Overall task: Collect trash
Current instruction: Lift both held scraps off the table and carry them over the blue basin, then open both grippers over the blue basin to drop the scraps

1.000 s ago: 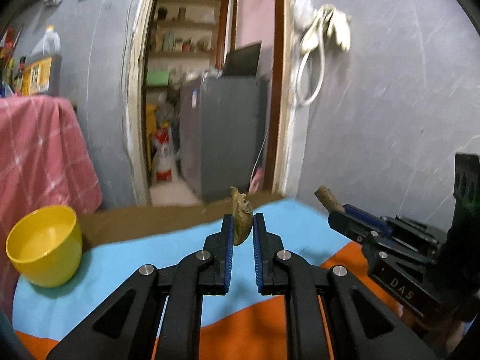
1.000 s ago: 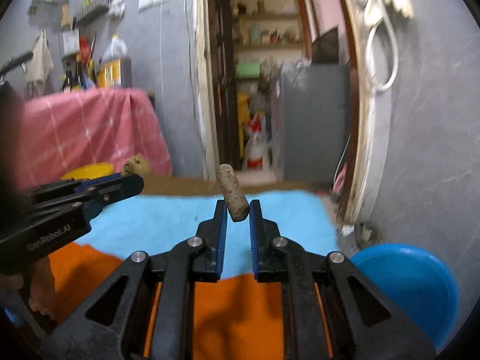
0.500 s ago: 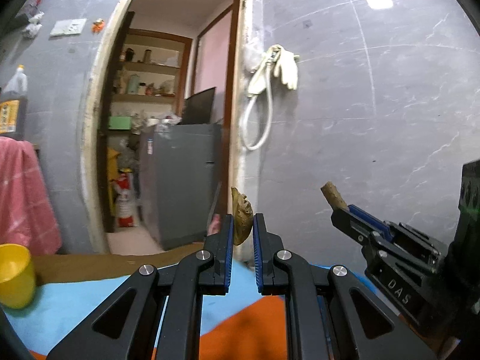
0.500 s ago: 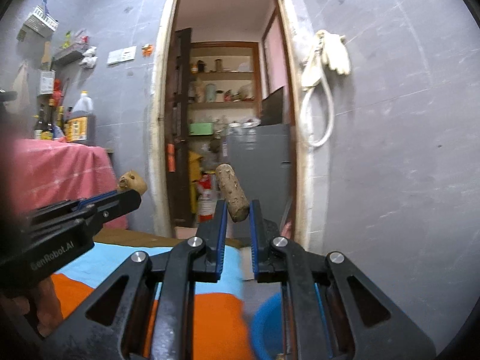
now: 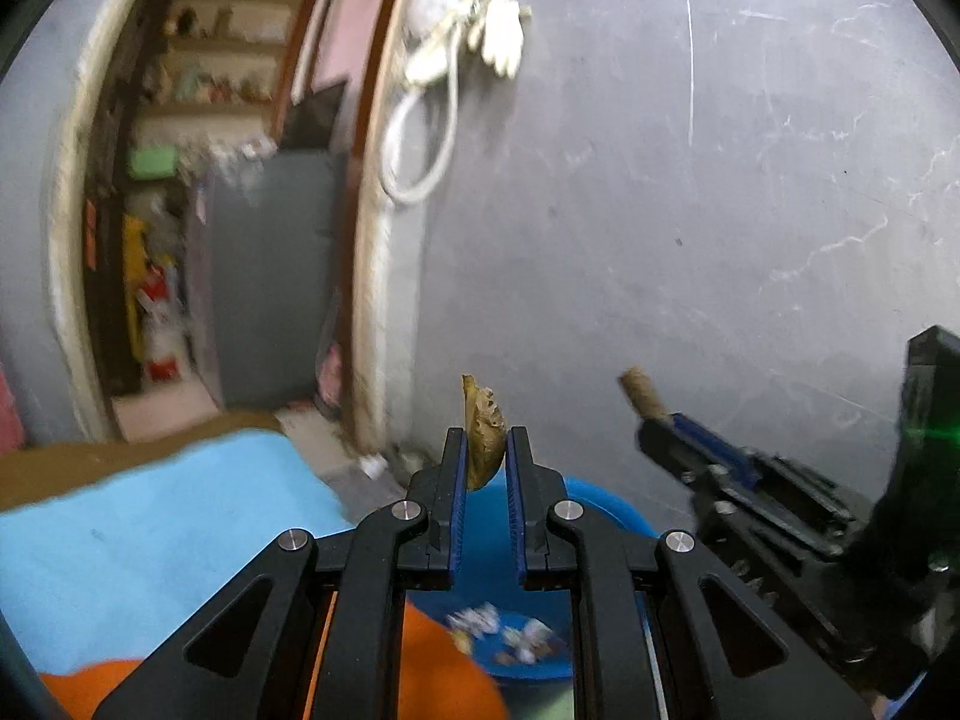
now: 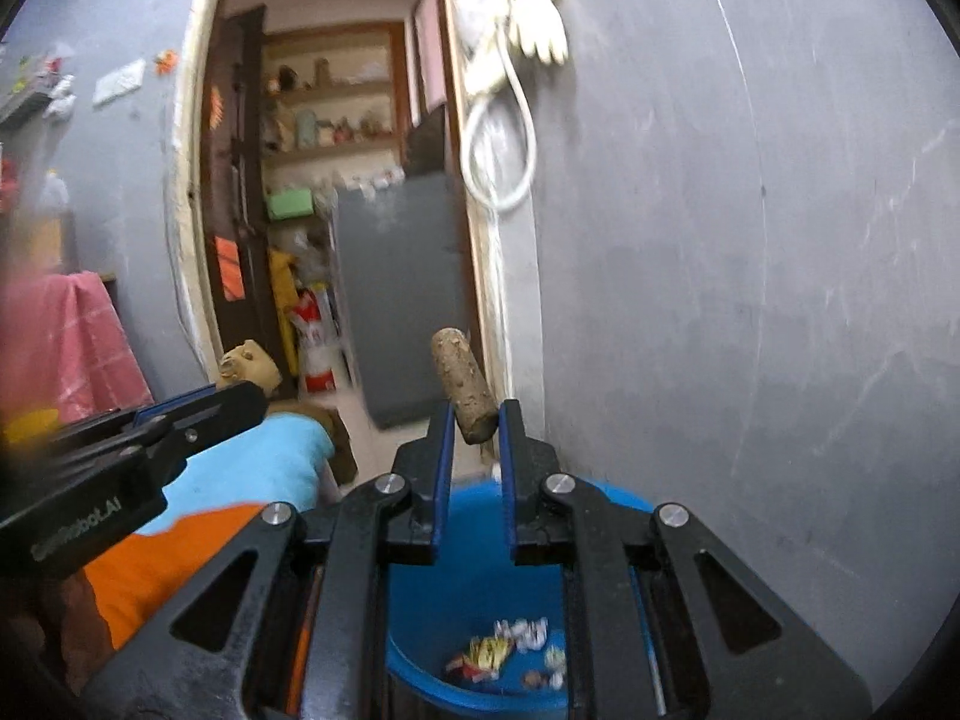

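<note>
My left gripper [image 5: 485,450] is shut on a crumpled yellow-brown scrap [image 5: 482,439] that stands up between its blue pads. My right gripper [image 6: 471,423] is shut on a short brown cork-like cylinder [image 6: 462,383] that leans up and left. Both hang above a blue bucket [image 6: 480,552] on the floor past the table's edge; several wrappers [image 6: 510,654] lie on its bottom. In the left wrist view the right gripper [image 5: 645,420] reaches in from the right with the cylinder [image 5: 641,393], and the bucket [image 5: 606,507] shows below. In the right wrist view the left gripper [image 6: 240,396] comes in from the left with the scrap [image 6: 249,363].
The table with its light blue and orange cloth [image 5: 150,516] lies to the left. A grey tiled wall [image 5: 690,240] stands close ahead and to the right. A doorway [image 6: 324,210] opens to a storeroom with shelves and a grey cabinet. A white hose and glove [image 6: 516,60] hang by the door frame.
Both grippers swung right, off the table and over the blue bucket, each still holding its piece. The yellow bowl left the left wrist view, and the bucket's inside came into sight.
</note>
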Tool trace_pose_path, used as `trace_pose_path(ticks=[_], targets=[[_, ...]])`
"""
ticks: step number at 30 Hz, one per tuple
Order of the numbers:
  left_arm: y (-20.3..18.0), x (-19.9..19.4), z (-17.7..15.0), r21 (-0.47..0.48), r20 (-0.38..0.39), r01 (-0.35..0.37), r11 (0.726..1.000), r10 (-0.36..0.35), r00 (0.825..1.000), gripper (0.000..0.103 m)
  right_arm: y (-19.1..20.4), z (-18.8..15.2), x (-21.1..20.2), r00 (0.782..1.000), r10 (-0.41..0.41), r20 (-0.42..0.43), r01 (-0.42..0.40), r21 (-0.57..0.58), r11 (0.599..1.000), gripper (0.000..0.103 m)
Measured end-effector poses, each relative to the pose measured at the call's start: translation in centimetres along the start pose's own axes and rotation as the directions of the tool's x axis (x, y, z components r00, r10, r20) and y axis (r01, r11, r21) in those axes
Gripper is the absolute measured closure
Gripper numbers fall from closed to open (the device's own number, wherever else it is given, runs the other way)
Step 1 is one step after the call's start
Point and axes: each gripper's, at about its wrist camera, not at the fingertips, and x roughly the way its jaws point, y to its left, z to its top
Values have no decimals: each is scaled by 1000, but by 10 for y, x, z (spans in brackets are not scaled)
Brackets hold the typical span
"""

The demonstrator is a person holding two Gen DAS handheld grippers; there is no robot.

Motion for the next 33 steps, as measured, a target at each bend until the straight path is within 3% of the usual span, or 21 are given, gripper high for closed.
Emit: trace_pose_path(ticks=[7,17,23,28,33], targets=[[-6,38,-6,-33,-137,17,999,-21,990,93,-18,-10,17,994,-13,-109,18,48,999,81],[5,81,-32,-93,-313,-28,995,-3,950,90,-27,-25,41,972,17,-236,3,85,996,80],[18,77,-38,-119,-310,-62,991,23,951,72,-28,-21,40,973,13,-230,9,95,995,79],[27,68,-35,-143,-297,-85,986,39,954,67,-31,-22,39,974,3,-228,19,97,995,77],[33,57,-29,-147,-284,-113,983,68,957,59,-29,-21,40,975,-3,-220,24,94,995,64]])
